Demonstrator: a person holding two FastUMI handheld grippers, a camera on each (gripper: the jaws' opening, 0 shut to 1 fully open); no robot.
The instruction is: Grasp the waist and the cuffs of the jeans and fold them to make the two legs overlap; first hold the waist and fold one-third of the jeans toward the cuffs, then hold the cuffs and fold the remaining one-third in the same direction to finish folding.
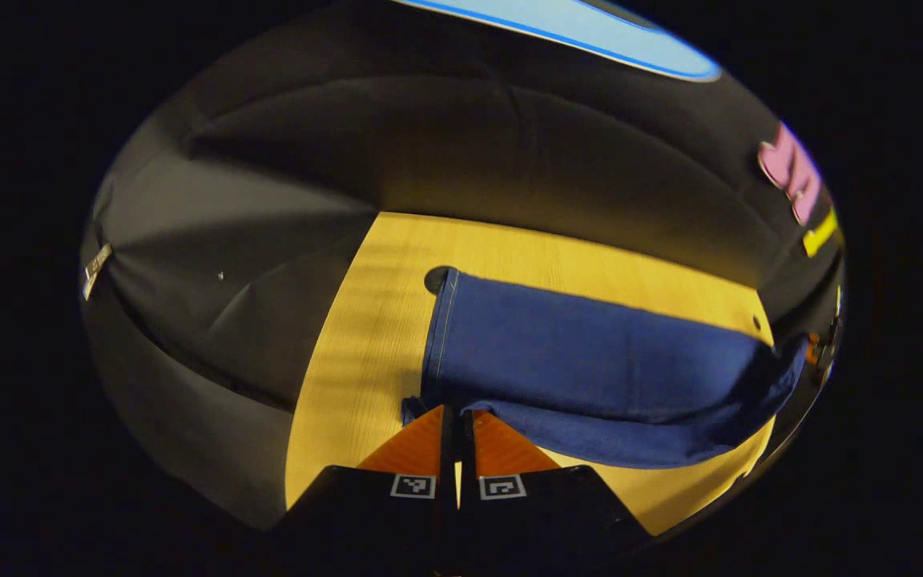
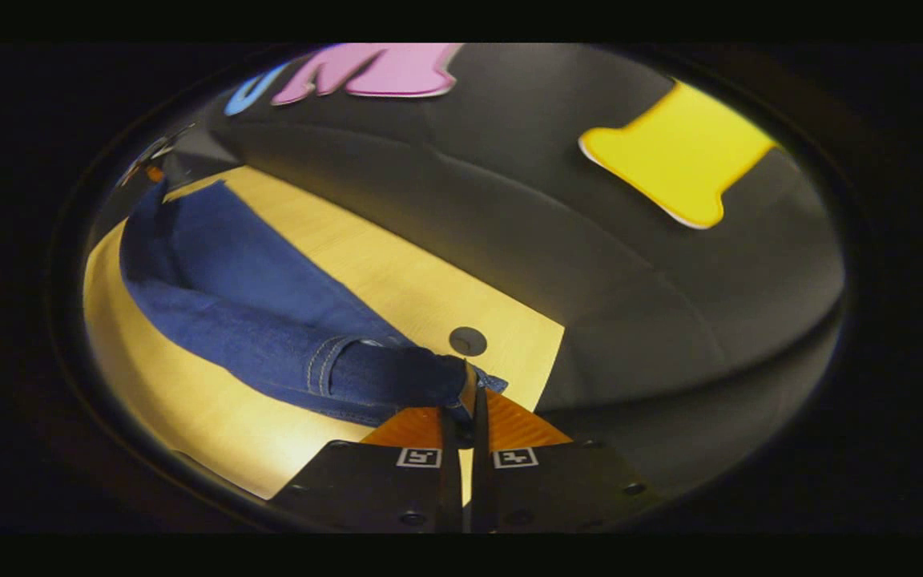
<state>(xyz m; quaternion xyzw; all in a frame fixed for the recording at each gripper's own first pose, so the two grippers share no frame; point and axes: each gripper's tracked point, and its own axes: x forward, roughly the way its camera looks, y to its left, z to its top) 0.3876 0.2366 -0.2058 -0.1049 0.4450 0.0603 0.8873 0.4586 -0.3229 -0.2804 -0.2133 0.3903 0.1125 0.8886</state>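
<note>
One wooden surface (image 1: pixel 381 320) carries the whole job, running from the centre to the lower part of the left gripper view and across the left half of the right gripper view. On it lie the jeans (image 1: pixel 590 353), a long blue band already doubled so that one leg sits on the other; in the left gripper view the band stretches from the centre out to the right edge of the frame, and in the right gripper view (image 2: pixel 237 320) it stretches from the bottom centre up to the upper left. Its long axis therefore runs from one gripper to the other, each end close against one of them.

The left gripper (image 1: pixel 457 425) sits at the bottom centre of its view, jaws pressed together with a corner of denim just at their tips; whether cloth is actually pinched cannot be told. The right gripper (image 2: pixel 468 401) pinches a bunched, stitched end of the jeans between its jaws, lifted slightly off the surface.

Which end is the waist cannot be settled from these views, though the next fold probably depends on carrying that end along the long axis toward the other gripper. A small dark round hole (image 2: pixel 468 341) marks the surface just beyond the right gripper.
</note>
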